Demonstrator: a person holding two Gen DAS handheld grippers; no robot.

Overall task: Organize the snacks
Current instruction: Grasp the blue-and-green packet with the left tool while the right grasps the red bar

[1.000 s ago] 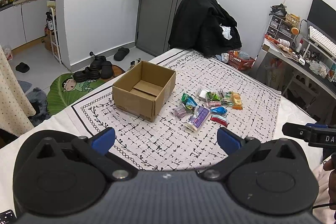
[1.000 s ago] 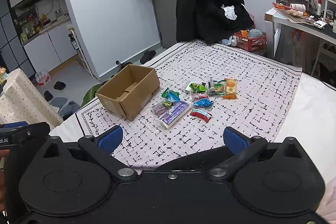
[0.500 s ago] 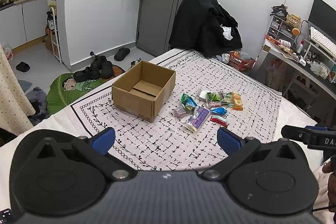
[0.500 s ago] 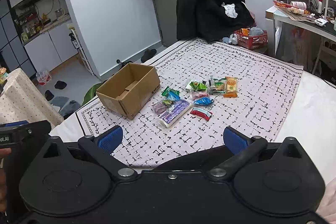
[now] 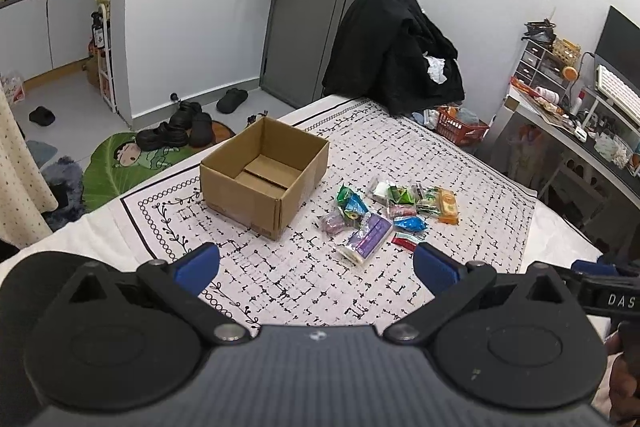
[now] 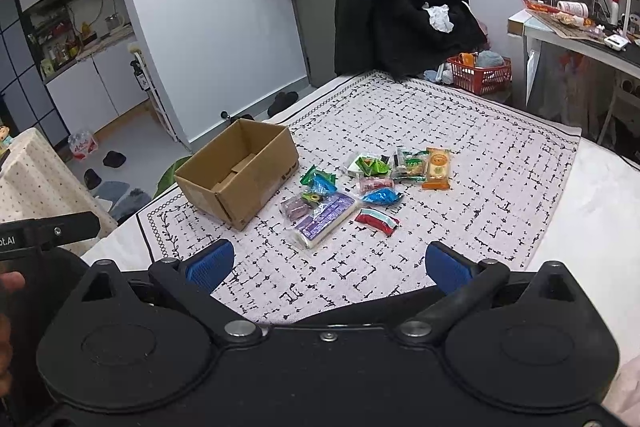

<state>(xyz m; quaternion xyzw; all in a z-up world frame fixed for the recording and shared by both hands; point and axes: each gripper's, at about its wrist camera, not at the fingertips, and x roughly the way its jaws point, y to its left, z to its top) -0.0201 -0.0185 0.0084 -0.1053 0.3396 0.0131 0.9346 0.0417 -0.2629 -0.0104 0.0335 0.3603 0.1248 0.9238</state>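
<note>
Snacks (image 5: pixel 384 213) lying loose beside empty cardboard box (image 5: pixel 266 177); left gripper (image 5: pixel 316 269) & right gripper (image 6: pixel 328 267) hovering w/ fingers spread, holding nothing.

White capitals "DAS", cut off by the frame edge, are legible on the black bar-shaped body of the right tongs (image 5: pixel 608 297) at the right margin of the left wrist view. White characters "ot.AI", with the leading letters cut off by the frame edge, are legible on the black bar-shaped body of the left tongs (image 6: pixel 24 233) at the left margin of the right wrist view. Printing on the coloured plastic snack packets (image 6: pixel 352 189) lying on the white, black-patterned bed cover (image 6: pixel 460 227) is too small to read.
</note>
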